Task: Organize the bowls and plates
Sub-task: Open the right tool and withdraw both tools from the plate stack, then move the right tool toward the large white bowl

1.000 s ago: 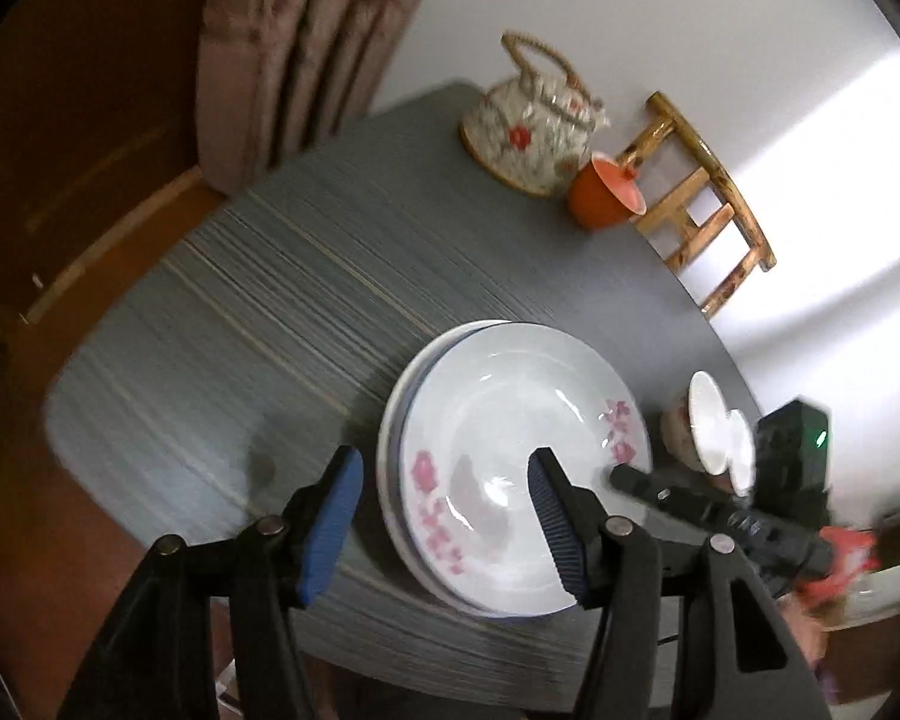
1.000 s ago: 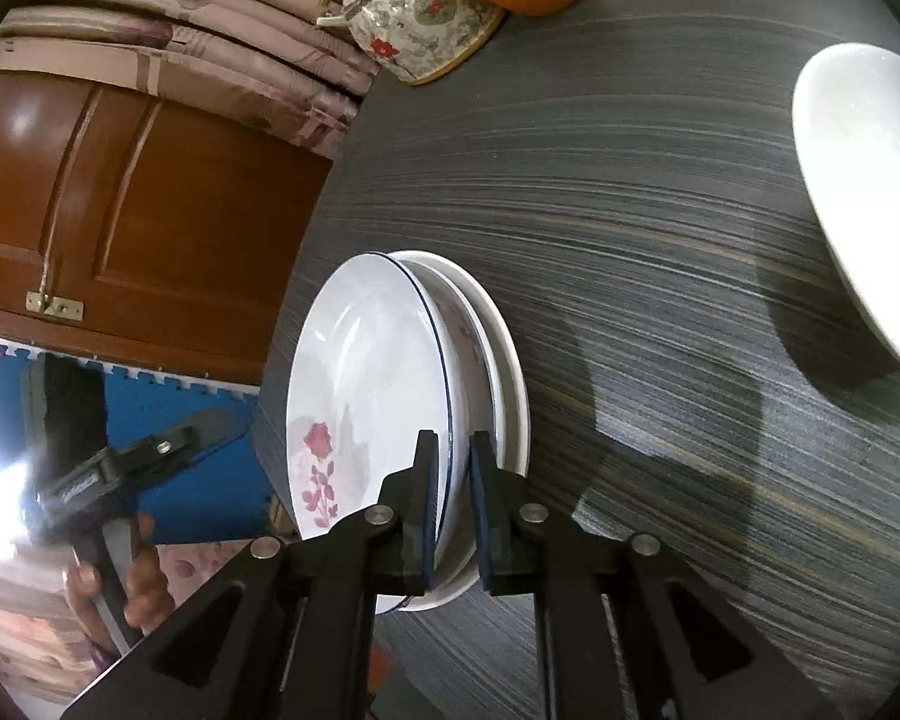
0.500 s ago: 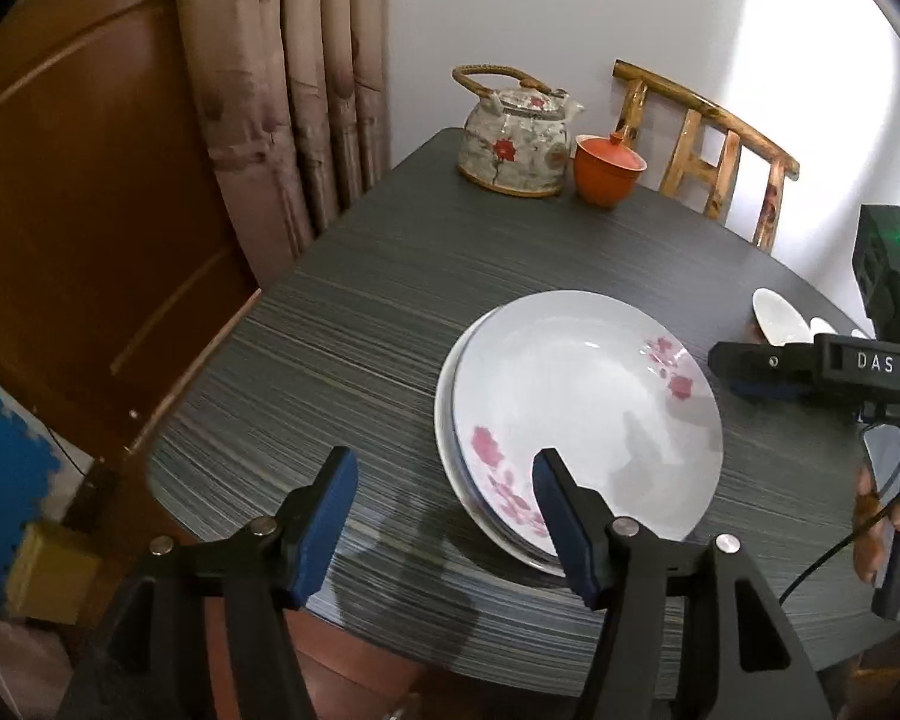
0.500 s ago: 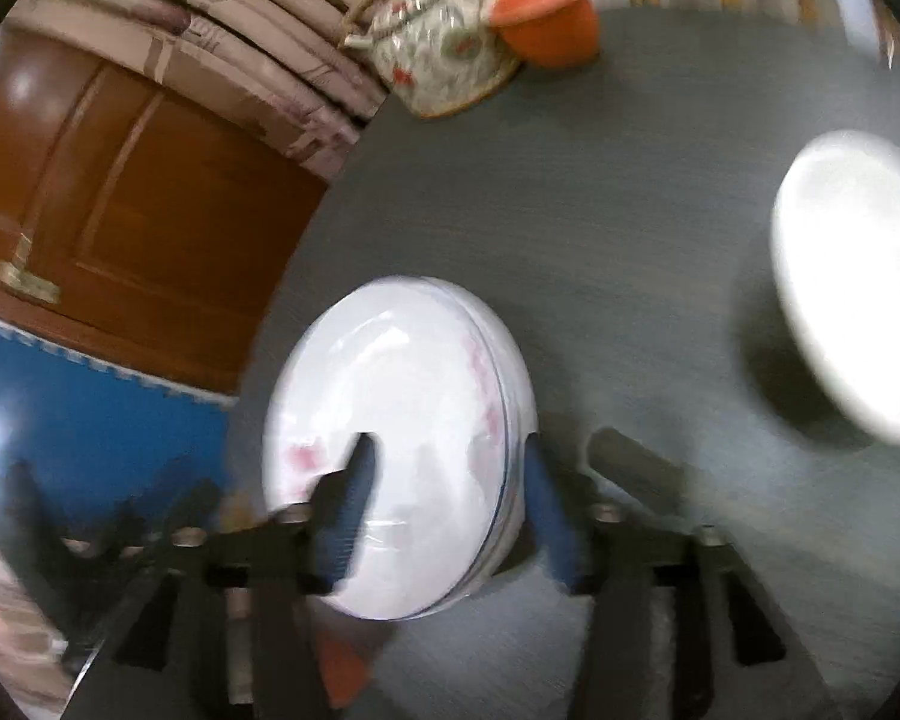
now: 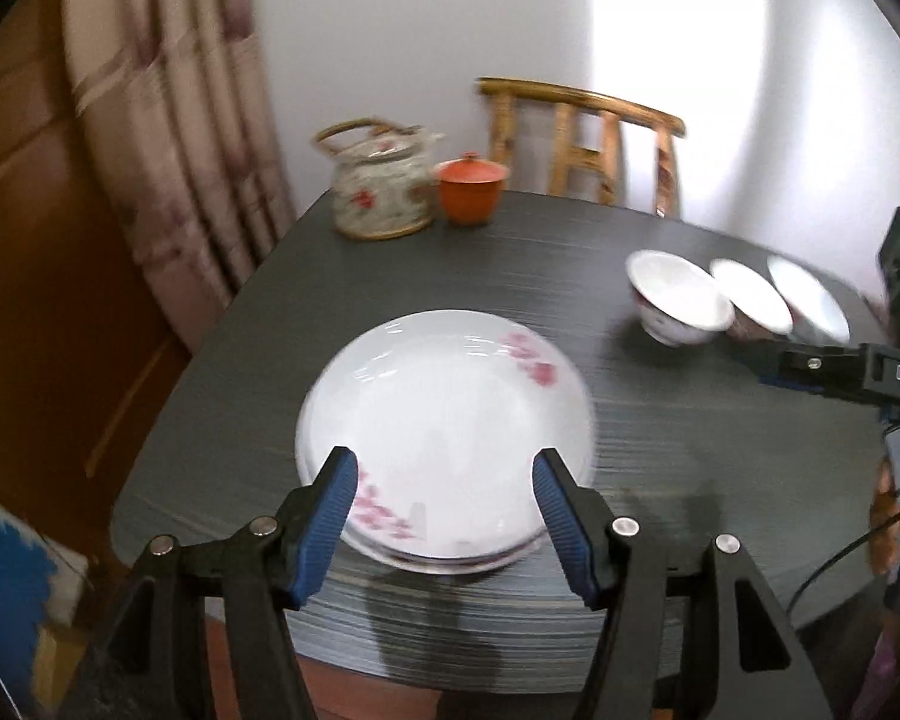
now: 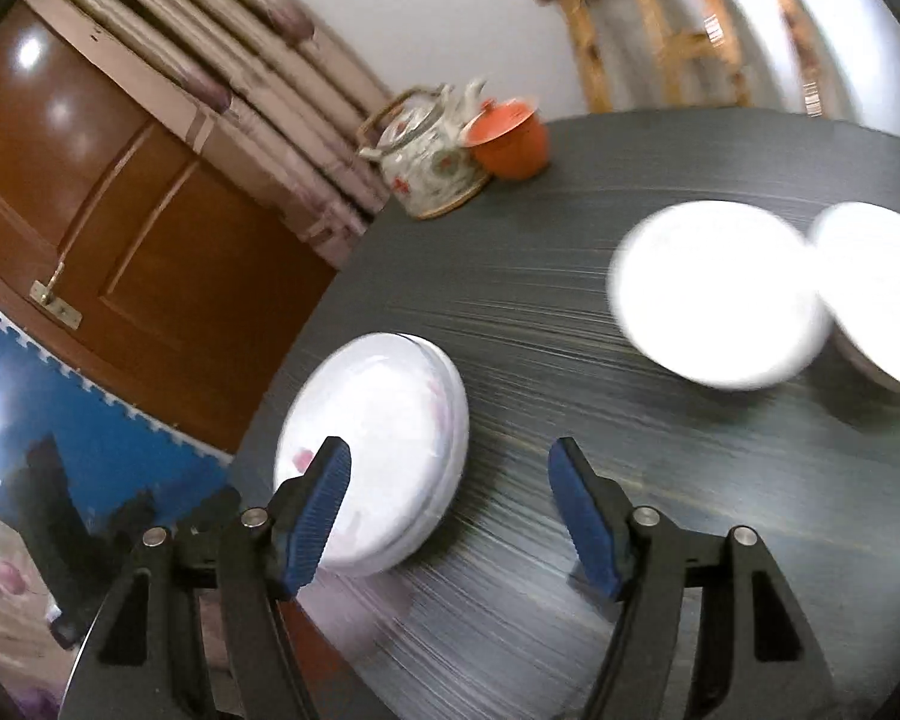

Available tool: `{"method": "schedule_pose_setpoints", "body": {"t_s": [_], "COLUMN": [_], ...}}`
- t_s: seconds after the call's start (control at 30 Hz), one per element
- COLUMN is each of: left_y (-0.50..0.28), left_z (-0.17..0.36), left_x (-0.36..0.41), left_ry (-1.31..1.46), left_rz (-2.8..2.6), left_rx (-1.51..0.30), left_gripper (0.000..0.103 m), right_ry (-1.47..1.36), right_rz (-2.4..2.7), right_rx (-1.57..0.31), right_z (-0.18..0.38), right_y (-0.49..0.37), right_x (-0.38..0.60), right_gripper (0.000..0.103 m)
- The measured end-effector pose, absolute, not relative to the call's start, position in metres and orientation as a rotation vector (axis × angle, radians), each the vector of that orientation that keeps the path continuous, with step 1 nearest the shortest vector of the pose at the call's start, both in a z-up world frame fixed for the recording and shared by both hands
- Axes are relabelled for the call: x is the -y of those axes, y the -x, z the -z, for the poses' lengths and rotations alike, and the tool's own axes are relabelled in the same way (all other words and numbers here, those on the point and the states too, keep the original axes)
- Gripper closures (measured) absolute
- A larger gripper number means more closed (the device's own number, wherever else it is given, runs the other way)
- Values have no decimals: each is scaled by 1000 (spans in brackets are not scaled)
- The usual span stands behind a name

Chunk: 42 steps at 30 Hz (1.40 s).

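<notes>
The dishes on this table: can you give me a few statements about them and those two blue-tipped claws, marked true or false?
1. The plates lie stacked near the table edge. True.
2. The right gripper clamps a plate. False: its jaws are open, holding nothing.
3. Three bowls stand in a row. True.
4. The teapot is on the chair. False: it is on the table, beside the orange cup.
5. The left gripper is open and empty. True.

Left gripper: black plastic arms, ribbed blue pads, silver screws. Right gripper: same build, white "DAS" lettering, thin black cable beside it.
</notes>
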<state>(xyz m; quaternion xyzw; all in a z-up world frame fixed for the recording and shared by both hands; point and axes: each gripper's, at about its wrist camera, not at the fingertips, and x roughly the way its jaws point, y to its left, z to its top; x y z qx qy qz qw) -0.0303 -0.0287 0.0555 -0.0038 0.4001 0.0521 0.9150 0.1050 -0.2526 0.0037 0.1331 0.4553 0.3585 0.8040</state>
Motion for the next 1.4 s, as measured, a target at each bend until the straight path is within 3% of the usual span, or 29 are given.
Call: {"method": "schedule_pose_setpoints", "body": {"t_s": [0.3,0.4,0.47,0.7,1.0,1.13,1.4], "left_y": [24,16,9,-16,-45,-62,-88], "left_z": [-56,-57,-57,-52,-45,-44,-40], "left_x": [117,143,163,206,263,285,328], "left_ry": [-70,-100,-129,-160,-224,-235,-273], "left_rz": [8,19,12,28,72,98,145], "left_rx": [-843,-851,-850,-861,-852,-847,-842], "left_gripper": [41,41,41,41,41,41,41], "right_ry": [-295,-250,-212,-248,-432,-527,-439], "right_rz": [-516,-429,-382,-264,-302,-318,-237], "right_rx": [-896,-864,-859,-905,-757,-840,-833], "right_z": [0,-1,3,15,-3,8,-1], "right_y": [-59,-46,-42,-47,-47,-60,-69], "right_x": [378,409,424,465,510,528,547], "right_gripper": [36,28,12,11,10,10,10]}}
